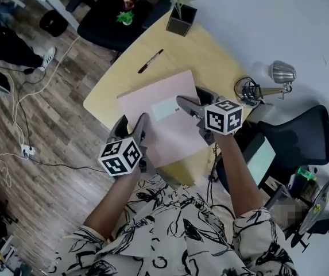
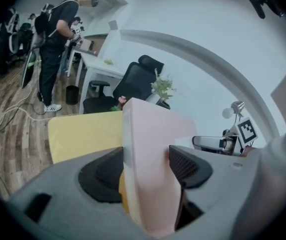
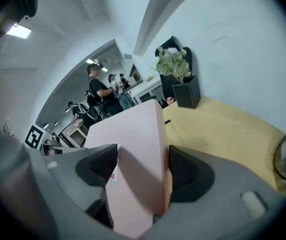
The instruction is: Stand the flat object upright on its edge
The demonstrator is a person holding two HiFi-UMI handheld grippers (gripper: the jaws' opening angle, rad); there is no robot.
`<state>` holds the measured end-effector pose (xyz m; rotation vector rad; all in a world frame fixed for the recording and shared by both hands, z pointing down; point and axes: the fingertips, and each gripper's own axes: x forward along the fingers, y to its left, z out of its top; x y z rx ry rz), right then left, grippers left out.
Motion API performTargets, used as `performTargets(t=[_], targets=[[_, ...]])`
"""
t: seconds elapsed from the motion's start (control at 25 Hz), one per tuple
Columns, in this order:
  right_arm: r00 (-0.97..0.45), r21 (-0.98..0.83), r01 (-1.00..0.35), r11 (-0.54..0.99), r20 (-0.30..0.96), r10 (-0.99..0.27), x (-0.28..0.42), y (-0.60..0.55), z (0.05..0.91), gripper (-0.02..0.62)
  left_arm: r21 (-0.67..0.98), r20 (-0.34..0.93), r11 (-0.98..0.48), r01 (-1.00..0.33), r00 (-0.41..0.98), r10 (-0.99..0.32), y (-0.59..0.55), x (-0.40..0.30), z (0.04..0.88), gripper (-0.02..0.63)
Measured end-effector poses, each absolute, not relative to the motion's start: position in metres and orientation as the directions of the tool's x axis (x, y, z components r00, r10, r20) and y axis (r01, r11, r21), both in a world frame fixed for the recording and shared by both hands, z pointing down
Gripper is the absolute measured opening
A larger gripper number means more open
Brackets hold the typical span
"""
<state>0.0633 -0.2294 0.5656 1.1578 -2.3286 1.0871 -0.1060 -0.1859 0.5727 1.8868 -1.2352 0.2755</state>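
A flat pink box with a white label lies over the yellow table, its broad face turned up toward the head camera. My left gripper is shut on the box's near left edge. My right gripper is shut on its right edge. In the left gripper view the pink box fills the gap between the dark pads of the left gripper. In the right gripper view the pink box is likewise clamped in the right gripper. I cannot tell whether the box touches the table.
A black pen lies on the table behind the box. A potted plant stands at the far edge. A metal lamp and coiled cable sit at the right, with black chairs nearby. People stand in the background.
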Motion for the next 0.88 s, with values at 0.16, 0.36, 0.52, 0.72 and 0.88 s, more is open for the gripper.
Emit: performTargets(t=[0.16, 0.36, 0.52, 0.72, 0.88], targets=[[-0.556, -0.466, -0.822, 0.328, 0.525, -0.644, 0.094, -0.219, 0.538, 0.327, 0.487, 0.535, -0.302, -0.819, 0.553, -0.638, -0.199, -0.079, 0.544, 0.284], [-0.443, -0.410, -0.874, 0.259, 0.455, -0.773, 0.133, -0.201, 0.501, 0.321, 0.403, 0.477, -0.489, -0.774, 0.633, -0.609, -0.212, -0.037, 0.506, 0.288], [-0.333, -0.340, -0.919, 0.202, 0.392, -0.857, 0.164, -0.179, 0.470, 0.319, 0.349, 0.425, -0.610, -0.711, 0.700, -0.573, -0.211, -0.002, 0.479, 0.288], [-0.212, -0.255, -0.958, 0.130, 0.325, -0.922, 0.195, -0.149, 0.443, 0.319, 0.306, 0.377, -0.721, -0.622, 0.774, -0.508, -0.203, 0.036, 0.457, 0.290], [-0.129, -0.212, -0.974, 0.077, 0.248, -0.960, 0.215, -0.125, 0.425, 0.319, 0.212, 0.307, -0.814, -0.540, 0.828, -0.469, -0.196, 0.065, 0.432, 0.293]])
